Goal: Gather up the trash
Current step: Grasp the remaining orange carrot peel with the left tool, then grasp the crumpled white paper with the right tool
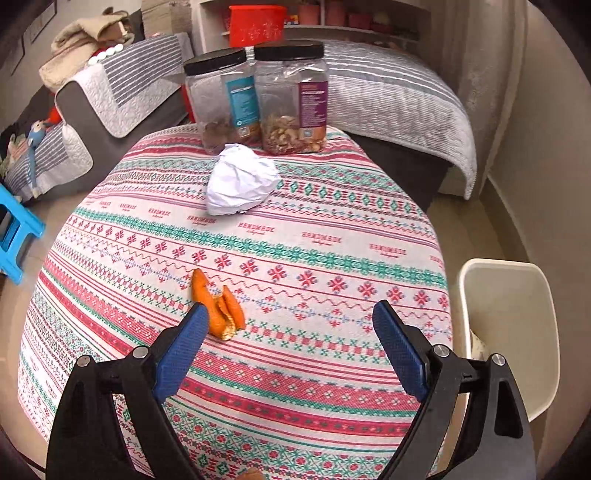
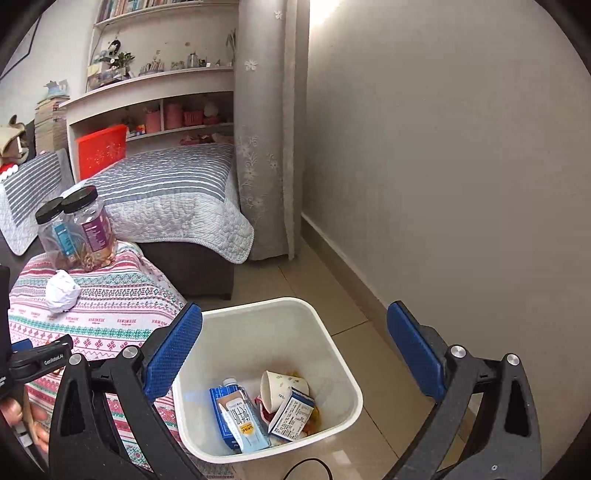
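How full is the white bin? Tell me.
Partly filled. The white bin holds cartons, a paper cup and scraps on its bottom; the walls above are bare.

On my left feed I see a round table under a woven tablecloth (image 1: 295,369) banded in red, teal and white. At its far edge stand two clear plastic jars with black lids, touching: the blue-labelled jar (image 1: 221,99) and the purple-labelled jar of mixed nuts (image 1: 293,98). Behind them runs a dark sofa under a grey striped quilted cover (image 1: 388,99). A red plastic box (image 1: 256,24) sits in the white shelving, and a bright blue plastic stool (image 1: 16,229) stands at far left.
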The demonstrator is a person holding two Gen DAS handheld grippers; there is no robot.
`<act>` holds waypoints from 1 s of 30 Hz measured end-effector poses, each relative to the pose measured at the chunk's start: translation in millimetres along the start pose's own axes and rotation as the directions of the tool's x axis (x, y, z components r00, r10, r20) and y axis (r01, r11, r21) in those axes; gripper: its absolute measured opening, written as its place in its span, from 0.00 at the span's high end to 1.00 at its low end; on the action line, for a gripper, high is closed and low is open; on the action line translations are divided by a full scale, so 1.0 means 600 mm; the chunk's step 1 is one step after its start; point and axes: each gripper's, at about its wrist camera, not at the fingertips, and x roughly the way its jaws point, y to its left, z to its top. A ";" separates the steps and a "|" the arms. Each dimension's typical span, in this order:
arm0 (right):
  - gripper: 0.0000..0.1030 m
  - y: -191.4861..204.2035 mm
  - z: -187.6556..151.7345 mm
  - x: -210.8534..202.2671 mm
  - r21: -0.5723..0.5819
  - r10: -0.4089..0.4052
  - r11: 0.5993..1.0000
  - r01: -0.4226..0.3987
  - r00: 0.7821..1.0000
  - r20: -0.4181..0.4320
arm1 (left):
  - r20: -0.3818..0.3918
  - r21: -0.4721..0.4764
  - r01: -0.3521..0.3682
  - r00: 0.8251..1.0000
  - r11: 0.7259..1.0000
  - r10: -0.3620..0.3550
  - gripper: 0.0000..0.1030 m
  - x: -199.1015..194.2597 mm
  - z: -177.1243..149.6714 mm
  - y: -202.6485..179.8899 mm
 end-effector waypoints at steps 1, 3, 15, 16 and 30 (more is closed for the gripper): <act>0.07 0.015 0.001 0.001 -0.018 0.010 1.000 -0.010 1.000 -0.001 | -0.020 -0.013 -0.022 1.000 1.000 0.022 0.15 0.014 0.004 0.017; 0.07 0.043 0.002 0.004 -0.048 0.029 0.998 -0.029 1.000 -0.007 | -0.047 -0.025 -0.061 0.997 0.998 0.060 0.15 0.037 0.009 0.045; 0.07 0.166 -0.013 0.046 -0.143 0.076 0.986 -0.089 0.993 -0.092 | -0.134 0.079 0.031 0.991 0.996 -0.020 0.78 0.112 -0.012 0.088; 0.07 0.175 -0.016 0.052 -0.142 0.091 0.984 -0.106 0.990 -0.107 | -0.135 0.086 0.037 0.991 0.996 -0.025 0.80 0.108 -0.014 0.092; 0.07 0.465 -0.006 0.164 -0.035 0.387 0.908 -0.417 0.869 -0.310 | -0.064 -0.073 -0.007 0.998 0.997 0.002 0.81 0.002 0.006 0.276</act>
